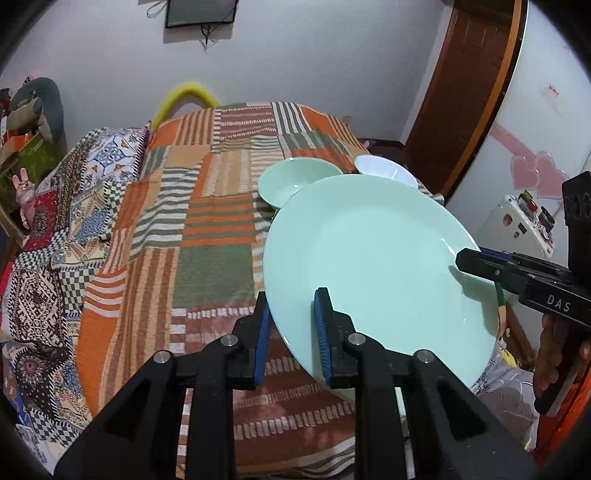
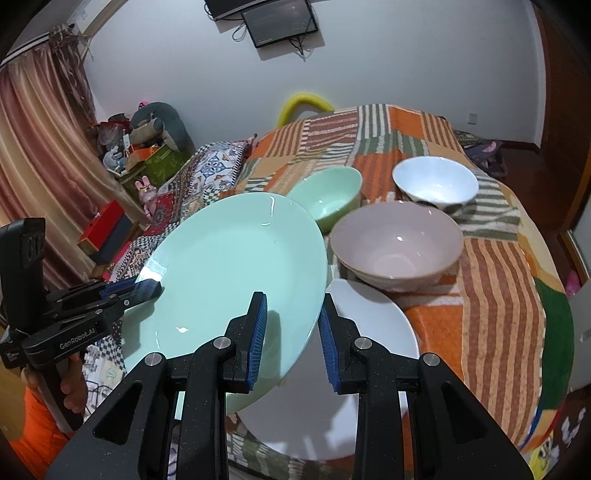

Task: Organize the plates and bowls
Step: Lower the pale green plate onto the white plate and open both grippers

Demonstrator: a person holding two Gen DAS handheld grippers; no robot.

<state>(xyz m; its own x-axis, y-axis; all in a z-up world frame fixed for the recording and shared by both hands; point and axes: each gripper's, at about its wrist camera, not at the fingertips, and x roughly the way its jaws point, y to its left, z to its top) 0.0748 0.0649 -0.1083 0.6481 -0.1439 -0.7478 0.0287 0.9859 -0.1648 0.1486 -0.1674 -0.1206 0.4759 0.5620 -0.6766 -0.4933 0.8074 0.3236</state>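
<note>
A big green plate [image 2: 229, 284] is lifted off the bed, tilted, with both tools on it from opposite edges. Take that plate as the landmark.

The right gripper [image 2: 291, 339] straddles the plate's near-right rim, one blue pad [image 2: 258, 343] above the plate face and the other below the edge; the jaws look only partly drawn together, and whether they really pinch the rim I cannot tell from its own camera. In the left camera, the right gripper [image 1: 465, 260] shows from the side with its tips pressed flat onto the plate's far edge, so it seems to be clamping the plate [image 1: 373, 269].

The left gripper [image 1: 291, 332] straddles the opposite rim, one pad under the edge and one on the plate face. From the right camera the left gripper [image 2: 147, 290] reaches in from the plate's left side, its narrow tips closed over the rim.

Directly below the plate's right edge lies a white plate [image 2: 351, 387] on the patchwork bedspread [image 2: 498, 295]. Just beyond the green plate sits a green bowl [image 2: 330, 197], partly hidden by the plate's far rim. To the right of the plate rests a pink bowl [image 2: 397, 247], touching or overlapping the white plate's far edge. Behind the pink bowl, farther from the plate, stands a white bowl [image 2: 436, 184].

On the wall well beyond the plate hangs a dark screen [image 2: 280, 22].
</note>
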